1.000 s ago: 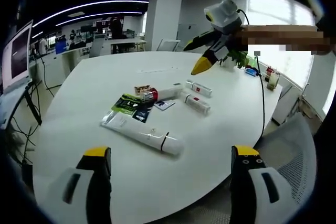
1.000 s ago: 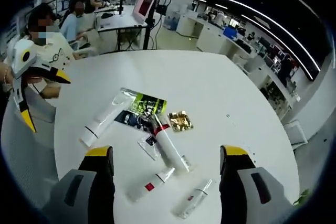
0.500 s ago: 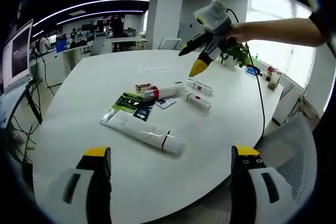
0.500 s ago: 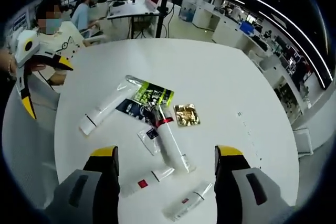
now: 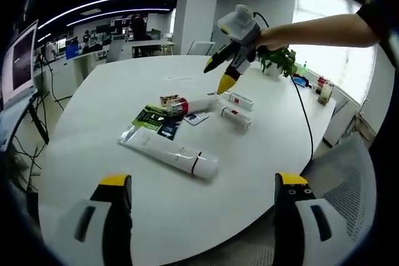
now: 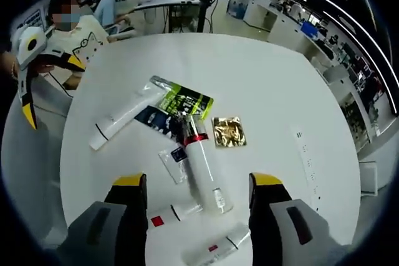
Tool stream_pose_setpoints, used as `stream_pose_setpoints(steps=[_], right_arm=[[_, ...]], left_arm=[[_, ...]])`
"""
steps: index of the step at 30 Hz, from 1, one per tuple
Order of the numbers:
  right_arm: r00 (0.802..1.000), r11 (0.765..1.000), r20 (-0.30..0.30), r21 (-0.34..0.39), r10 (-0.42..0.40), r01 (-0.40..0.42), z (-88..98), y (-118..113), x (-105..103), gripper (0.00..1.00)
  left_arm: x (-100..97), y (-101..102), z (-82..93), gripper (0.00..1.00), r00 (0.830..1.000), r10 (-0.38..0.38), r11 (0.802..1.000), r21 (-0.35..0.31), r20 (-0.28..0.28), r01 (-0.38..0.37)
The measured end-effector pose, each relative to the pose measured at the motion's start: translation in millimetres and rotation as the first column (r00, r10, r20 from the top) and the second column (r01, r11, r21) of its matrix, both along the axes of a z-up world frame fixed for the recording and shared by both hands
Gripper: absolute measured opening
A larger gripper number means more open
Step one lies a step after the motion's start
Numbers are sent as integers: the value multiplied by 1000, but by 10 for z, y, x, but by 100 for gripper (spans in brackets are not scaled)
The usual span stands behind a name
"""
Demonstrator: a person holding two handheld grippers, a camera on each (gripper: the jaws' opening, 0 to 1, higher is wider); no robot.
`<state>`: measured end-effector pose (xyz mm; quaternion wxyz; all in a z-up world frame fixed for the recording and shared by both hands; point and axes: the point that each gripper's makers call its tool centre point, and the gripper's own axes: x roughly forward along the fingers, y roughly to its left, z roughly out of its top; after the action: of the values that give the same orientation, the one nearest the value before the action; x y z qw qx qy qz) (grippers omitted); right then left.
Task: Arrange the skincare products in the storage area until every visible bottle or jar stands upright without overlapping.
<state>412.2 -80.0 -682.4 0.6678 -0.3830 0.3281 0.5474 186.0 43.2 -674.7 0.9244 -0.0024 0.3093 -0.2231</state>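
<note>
A: Nearest the left gripper (image 5: 202, 216), jaws spread wide and holding nothing, lies the long white tube (image 5: 169, 152), flat on the white table (image 5: 112, 91). Soft and light, I'd judge, so it should be pinched near the stiffer cap end.

B: Over in the right gripper view, the right gripper (image 6: 196, 216) hangs above the cluster, jaws parted and empty. Directly ahead, the red-banded tube (image 6: 202, 163) lies flat, its top touching the green sachet (image 6: 185, 103).

A: Smooth plastic, probably slippery. Further off, the gold sachet (image 6: 228, 131) sits just beside it.

B: And the two small tubes (image 5: 234, 109) lie below that outstretched arm.
</note>
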Motion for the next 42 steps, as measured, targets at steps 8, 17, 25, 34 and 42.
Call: stream_pose_setpoints(steps=[8,17,25,34,42], right_arm=[[999,998,-32,-42,41,-42,-200,-3,86,61],[997,997,-48,-61,53,-56,-454,80,160,57],[995,994,-60,-78,76,-81,-593,165,205,52],[995,993,-71,-90,71,-77,-707,192,299,49],[992,992,-84,-73,93,-99,-762,282,324,43]], left_arm=[[3,7,-20,89,1000,1,1000,-1,-13,-1],[4,33,-58,89,999,8,1000,9,-33,-7],[4,51,-79,89,999,18,1000,14,-48,-17],[23,91,-98,89,998,28,1000,16,-57,-27],[21,96,-127,89,997,27,1000,13,-68,-26]])
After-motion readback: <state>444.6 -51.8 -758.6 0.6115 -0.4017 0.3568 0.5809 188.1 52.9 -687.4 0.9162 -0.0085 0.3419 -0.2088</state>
